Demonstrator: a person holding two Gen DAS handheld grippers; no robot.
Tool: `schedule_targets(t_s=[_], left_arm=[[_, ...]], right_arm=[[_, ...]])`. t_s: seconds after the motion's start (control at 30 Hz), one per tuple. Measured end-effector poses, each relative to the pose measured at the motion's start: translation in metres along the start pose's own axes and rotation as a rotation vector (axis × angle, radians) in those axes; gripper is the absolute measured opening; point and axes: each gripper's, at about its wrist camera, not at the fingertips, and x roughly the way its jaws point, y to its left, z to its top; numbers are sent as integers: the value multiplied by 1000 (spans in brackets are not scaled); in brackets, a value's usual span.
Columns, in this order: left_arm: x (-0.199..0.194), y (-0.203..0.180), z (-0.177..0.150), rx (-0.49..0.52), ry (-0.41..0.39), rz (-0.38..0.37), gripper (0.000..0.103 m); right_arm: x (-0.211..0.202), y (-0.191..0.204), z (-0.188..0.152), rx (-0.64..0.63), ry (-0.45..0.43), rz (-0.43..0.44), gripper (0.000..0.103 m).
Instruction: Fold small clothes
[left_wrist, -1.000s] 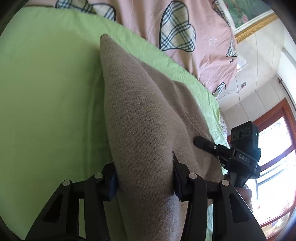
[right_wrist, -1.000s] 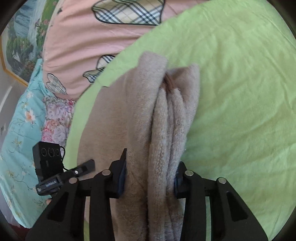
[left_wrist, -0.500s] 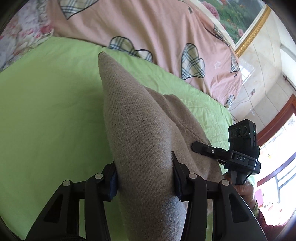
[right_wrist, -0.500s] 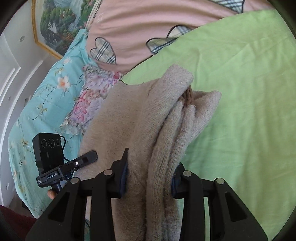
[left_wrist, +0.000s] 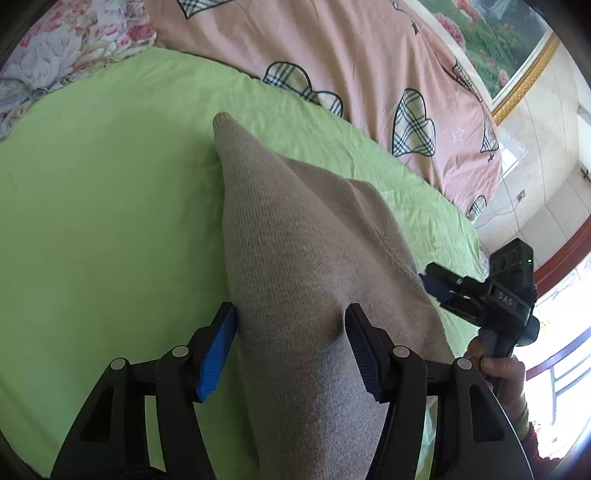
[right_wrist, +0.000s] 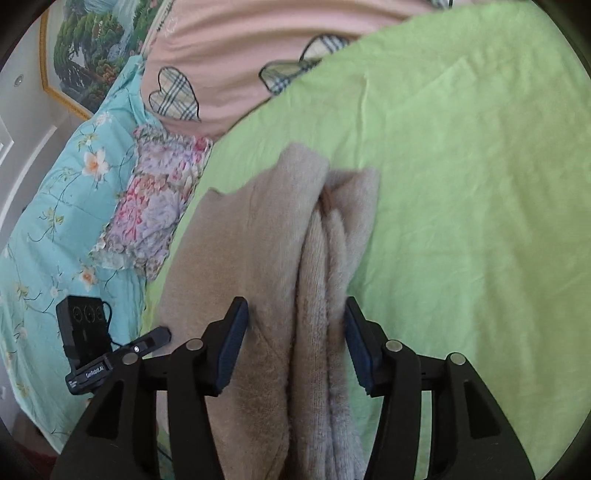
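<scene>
A beige knitted garment (left_wrist: 303, 258) is held up over the green bed sheet (left_wrist: 92, 221), its far tip resting on the sheet. My left gripper (left_wrist: 291, 343) is shut on one bunched edge of it. My right gripper (right_wrist: 295, 339) is shut on the other edge, where thick fleecy folds (right_wrist: 325, 258) hang together. The right gripper also shows in the left wrist view (left_wrist: 480, 291), and the left gripper in the right wrist view (right_wrist: 110, 350), each at the side of the garment.
A pink quilt with plaid hearts (left_wrist: 369, 74) lies along the far side of the bed. A floral pillow (right_wrist: 147, 221) and a turquoise flowered blanket (right_wrist: 55, 221) lie beside the sheet. A framed painting (left_wrist: 498, 37) hangs on the wall.
Both grippers have tilted and lifted with the garment still held, so more of the pink quilt, pillow and wall shows. The grips have not changed.
</scene>
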Motion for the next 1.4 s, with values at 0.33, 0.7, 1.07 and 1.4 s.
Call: schedule_targets(t_s=[0.33,0.7,1.07,1.4], left_arm=[[5,-1,-10,-17,26,33,59],[7,3,14,-36,39,20,65],[65,32,76,-134,96,60,68],[67,9,91,-26,74,175,41]], right_arm=[[46,23,31,-52,66,-48,38],[21,34,38,-61,-35,74,12],[37,-11,24,-19,20,-37,11],[38,-7,27,-45,30,-68,14]])
